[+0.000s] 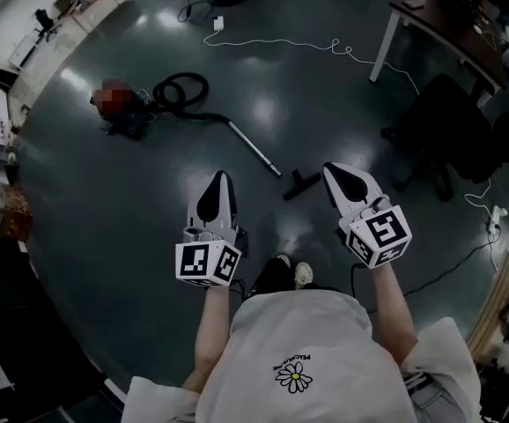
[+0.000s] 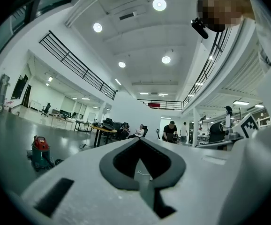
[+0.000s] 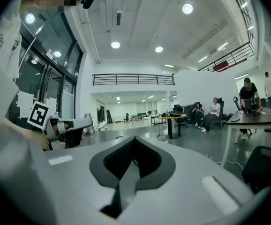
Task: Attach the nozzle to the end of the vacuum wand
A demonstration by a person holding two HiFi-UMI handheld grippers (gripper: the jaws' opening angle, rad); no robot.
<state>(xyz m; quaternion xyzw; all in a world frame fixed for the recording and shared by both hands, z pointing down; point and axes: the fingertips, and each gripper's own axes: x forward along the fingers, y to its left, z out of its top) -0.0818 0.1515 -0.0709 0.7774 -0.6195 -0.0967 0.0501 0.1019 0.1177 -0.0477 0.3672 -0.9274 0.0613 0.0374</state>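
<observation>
Left gripper (image 1: 222, 180): clenched, jaws pressed together, nothing between them. Held out in front of the body, pointing level across the room.

Right gripper (image 1: 330, 169): likewise clamped tight and empty. Tip turned slightly inward, close to the nozzle in the head view but not touching it.

Nozzle (image 1: 300, 183): black, lying on the dark glossy floor (image 1: 149, 210) ahead of the two grippers, nearer the right one. Sits just beside the free end of the vacuum wand, with a gap between them; not attached.

Vacuum wand (image 1: 253, 148): silver tube, flat on the floor, running diagonally from the hose down to the nozzle side.

Hose (image 1: 181, 91): black, looped in a coil at the wand's upper end.

Vacuum cleaner (image 2: 40, 151): red-topped canister, standing left of the coil.

White cable (image 1: 325, 44): trailing across the floor well beyond the wand.

Table (image 1: 439, 25) and black office chair (image 1: 448, 130): at right.

Shoe (image 1: 303, 274): pale, below the grippers.

People (image 3: 215, 109): seated at desks far off.
</observation>
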